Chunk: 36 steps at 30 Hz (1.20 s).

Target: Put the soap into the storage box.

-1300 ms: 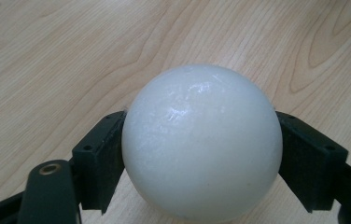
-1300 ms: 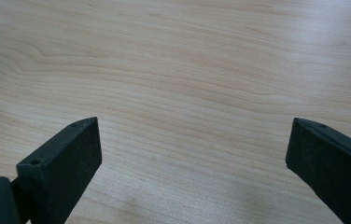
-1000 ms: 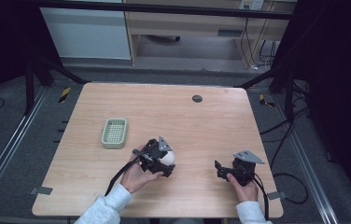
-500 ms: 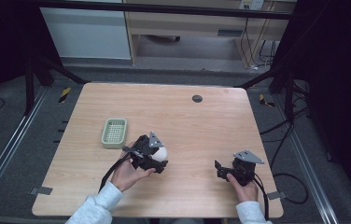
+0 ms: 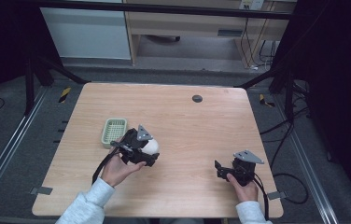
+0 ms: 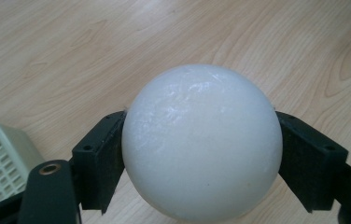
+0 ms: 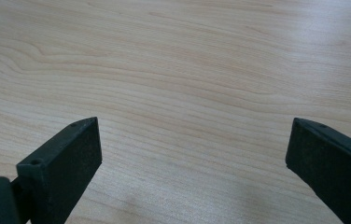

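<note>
White ball (image 6: 200, 142) clamped in left gripper (image 5: 151, 148), raised over the table (image 5: 187, 121) just beside green basket (image 5: 114, 130); still to be set inside. Right gripper (image 5: 217, 169) spread wide, idle

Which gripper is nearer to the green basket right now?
Left. The left gripper, clamped on the white ball, sits just beside the green basket; the right gripper is far across the table.

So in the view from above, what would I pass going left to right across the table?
Green basket → left tool gripping the white ball → small dark disc, farther back → right tool, open above bare wood.
</note>
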### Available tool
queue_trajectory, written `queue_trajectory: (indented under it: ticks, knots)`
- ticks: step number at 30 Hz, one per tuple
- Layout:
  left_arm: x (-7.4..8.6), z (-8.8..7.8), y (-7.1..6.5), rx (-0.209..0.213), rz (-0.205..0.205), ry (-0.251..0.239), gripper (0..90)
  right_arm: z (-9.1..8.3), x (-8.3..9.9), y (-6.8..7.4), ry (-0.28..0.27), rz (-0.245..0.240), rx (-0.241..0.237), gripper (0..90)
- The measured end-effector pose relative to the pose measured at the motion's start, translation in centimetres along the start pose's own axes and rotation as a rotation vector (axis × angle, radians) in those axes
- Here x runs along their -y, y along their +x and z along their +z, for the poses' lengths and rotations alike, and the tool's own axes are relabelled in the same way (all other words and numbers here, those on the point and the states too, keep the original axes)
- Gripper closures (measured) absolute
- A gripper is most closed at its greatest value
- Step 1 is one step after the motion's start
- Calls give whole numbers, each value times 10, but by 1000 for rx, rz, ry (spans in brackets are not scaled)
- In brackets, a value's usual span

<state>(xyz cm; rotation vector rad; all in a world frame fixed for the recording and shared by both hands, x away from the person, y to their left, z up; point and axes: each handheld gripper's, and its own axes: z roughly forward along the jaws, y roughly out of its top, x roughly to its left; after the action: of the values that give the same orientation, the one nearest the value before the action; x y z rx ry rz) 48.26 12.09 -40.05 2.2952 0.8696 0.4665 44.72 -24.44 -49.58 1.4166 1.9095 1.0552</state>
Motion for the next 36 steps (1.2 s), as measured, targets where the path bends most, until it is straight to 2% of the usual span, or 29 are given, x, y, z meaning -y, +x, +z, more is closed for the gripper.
queue_trajectory:
  ticks: [7,12,19,20,24,36]
  knots:
    - [-1,-9,13,-33,-14,-4,227,0,0,0,0,-1,1,39]
    - [-2,-16,26,-51,-40,-15,227,1,0,0,-3,-13,7,39]
    - [-1,-22,43,-86,-56,-7,227,1,0,0,-3,-12,6,39]
    - [0,-22,45,-92,-64,-8,227,0,0,0,0,-2,-1,39]
    - [3,-23,55,-107,-79,-2,227,1,0,0,-3,-15,6,39]
    - [8,-19,77,-127,-129,9,227,1,0,0,-1,-15,7,39]
